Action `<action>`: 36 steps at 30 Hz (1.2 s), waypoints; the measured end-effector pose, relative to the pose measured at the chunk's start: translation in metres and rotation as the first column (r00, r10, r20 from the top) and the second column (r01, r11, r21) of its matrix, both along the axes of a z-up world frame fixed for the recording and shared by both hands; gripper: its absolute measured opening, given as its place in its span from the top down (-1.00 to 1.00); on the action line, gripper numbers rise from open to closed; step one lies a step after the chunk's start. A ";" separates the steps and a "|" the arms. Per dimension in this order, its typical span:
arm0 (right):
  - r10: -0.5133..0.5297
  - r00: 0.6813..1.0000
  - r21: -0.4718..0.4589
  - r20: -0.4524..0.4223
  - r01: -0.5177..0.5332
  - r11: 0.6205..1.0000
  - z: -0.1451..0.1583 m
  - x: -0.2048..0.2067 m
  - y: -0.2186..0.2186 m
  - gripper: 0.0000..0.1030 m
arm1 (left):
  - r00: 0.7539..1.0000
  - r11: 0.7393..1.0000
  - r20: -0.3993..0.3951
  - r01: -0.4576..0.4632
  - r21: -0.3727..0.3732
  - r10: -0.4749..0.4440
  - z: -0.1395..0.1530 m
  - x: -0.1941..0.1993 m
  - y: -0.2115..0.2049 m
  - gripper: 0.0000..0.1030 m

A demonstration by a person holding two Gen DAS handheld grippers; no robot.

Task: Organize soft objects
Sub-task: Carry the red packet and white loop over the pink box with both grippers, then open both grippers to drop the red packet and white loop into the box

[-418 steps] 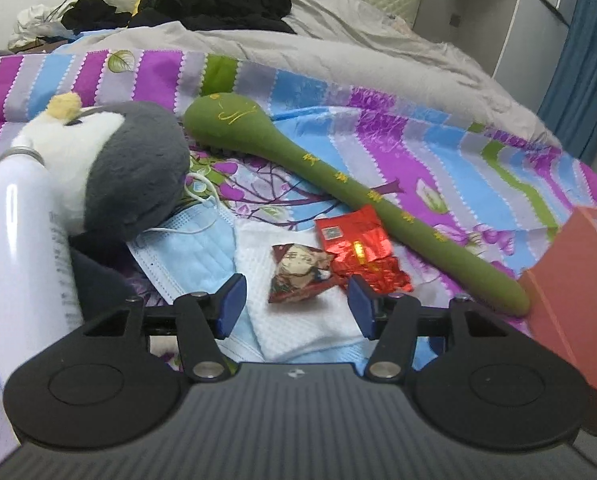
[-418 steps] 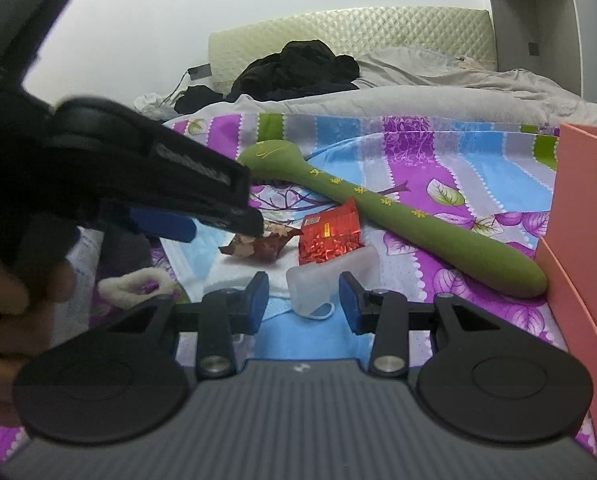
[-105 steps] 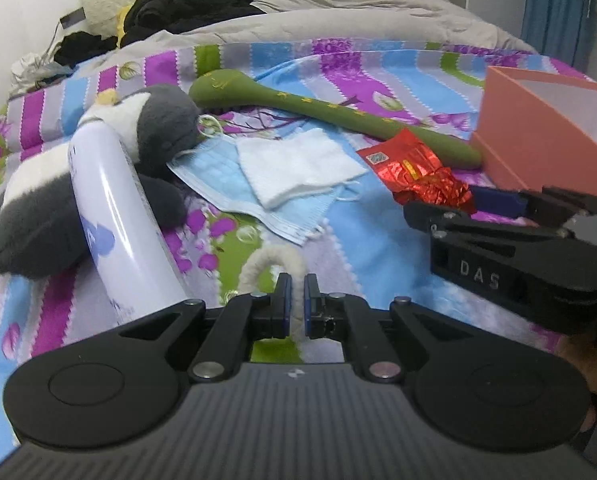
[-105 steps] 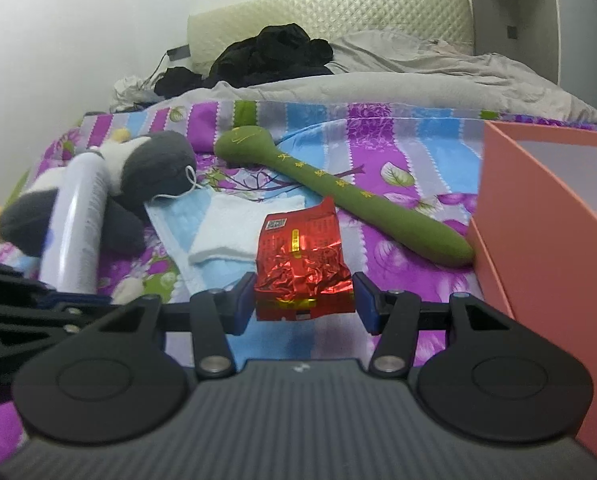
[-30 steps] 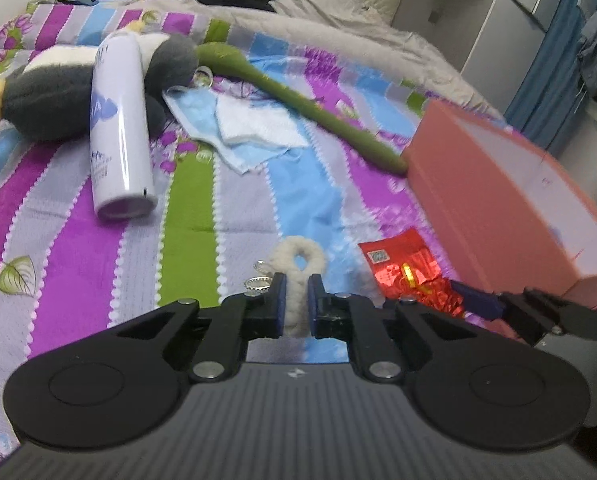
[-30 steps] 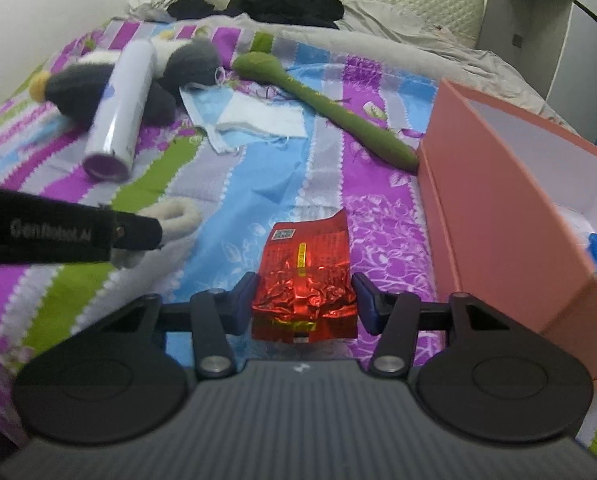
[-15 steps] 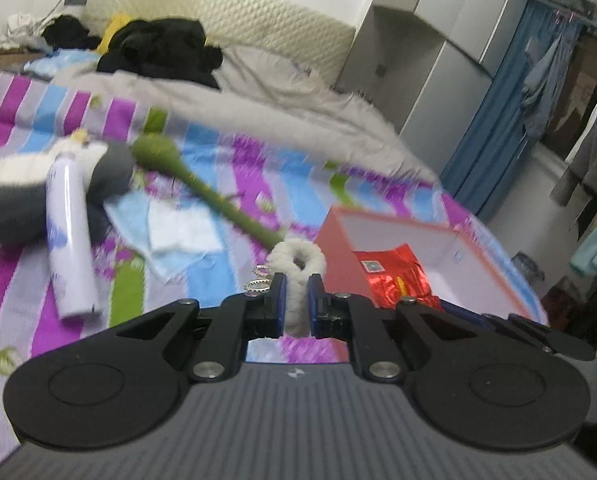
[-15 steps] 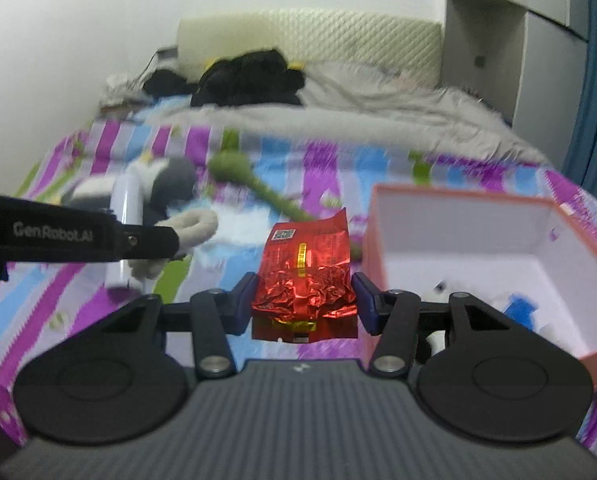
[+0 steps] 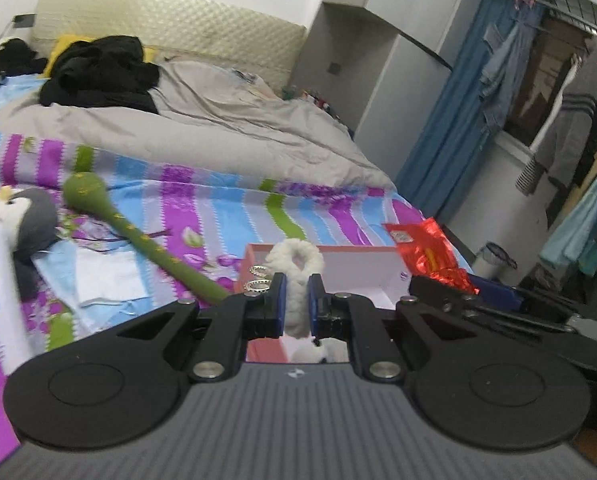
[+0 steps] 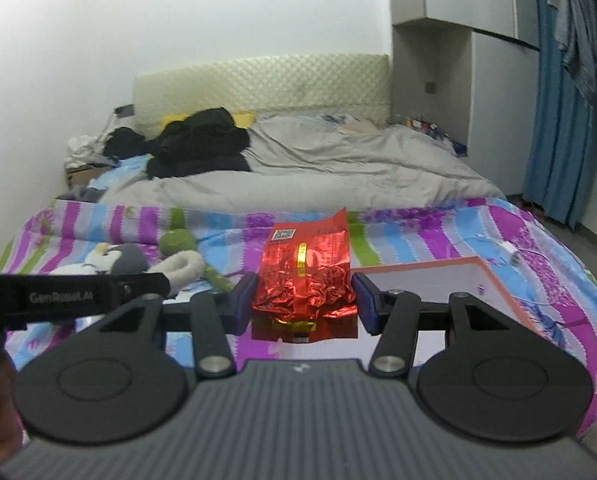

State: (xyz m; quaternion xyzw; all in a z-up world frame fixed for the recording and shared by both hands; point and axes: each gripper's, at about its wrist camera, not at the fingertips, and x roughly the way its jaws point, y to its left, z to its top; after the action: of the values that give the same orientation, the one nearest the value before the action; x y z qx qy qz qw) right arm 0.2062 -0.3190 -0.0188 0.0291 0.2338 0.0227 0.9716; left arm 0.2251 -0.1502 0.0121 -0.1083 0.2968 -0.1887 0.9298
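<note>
Now the left claw (image 9: pixel 295 307) pinches a fluffy white loop (image 9: pixel 296 270) by its bottom end, up in the air in front of the pink box (image 9: pixel 354 258). It looks soft and light, so a gentle squeeze should do. The right claw (image 10: pixel 304 300) squeezes a crinkly red packet (image 10: pixel 304 280) by its sides, beside the box. Foil is slippery and bends easily, so holding the middle seems safest.

The pink box (image 9: pixel 254 254) stands open-topped, with only its walls around the opening
</note>
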 end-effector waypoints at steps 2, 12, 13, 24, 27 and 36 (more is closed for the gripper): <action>-0.023 0.999 -0.039 -0.039 0.022 0.999 -0.004 0.010 -0.009 -0.06 | 1.000 1.000 -0.015 0.024 0.008 -0.024 -0.001 0.009 -0.016 0.73; -0.112 0.968 -0.009 -0.225 0.113 0.994 -0.049 0.057 -0.067 -0.06 | 0.985 0.988 -0.137 0.119 0.098 -0.105 -0.038 0.061 -0.083 0.73; -0.115 0.962 0.002 -0.250 0.119 0.993 -0.056 0.060 -0.071 -0.06 | 0.982 0.987 -0.154 0.129 0.100 -0.112 -0.044 0.065 -0.088 0.73; -0.137 0.910 0.045 -0.390 0.167 0.985 -0.112 0.066 -0.107 -0.06 | 0.948 0.973 -0.276 0.197 0.120 -0.158 -0.096 0.091 -0.130 0.73; -0.134 0.908 0.054 -0.397 0.169 0.984 -0.115 0.068 -0.112 -0.07 | 0.945 0.973 -0.286 0.199 0.118 -0.158 -0.101 0.093 -0.134 0.68; -0.132 0.925 0.118 -0.356 0.185 0.976 -0.100 0.061 -0.121 -0.19 | 0.964 0.972 -0.212 0.190 0.141 -0.158 -0.084 0.081 -0.138 0.16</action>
State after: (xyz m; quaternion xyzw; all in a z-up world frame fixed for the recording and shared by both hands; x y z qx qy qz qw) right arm 0.2667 -0.4404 -0.1188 0.1241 0.3953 -0.0439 0.9090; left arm 0.3058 -0.2878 -0.0723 -0.0250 0.4111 -0.2336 0.8808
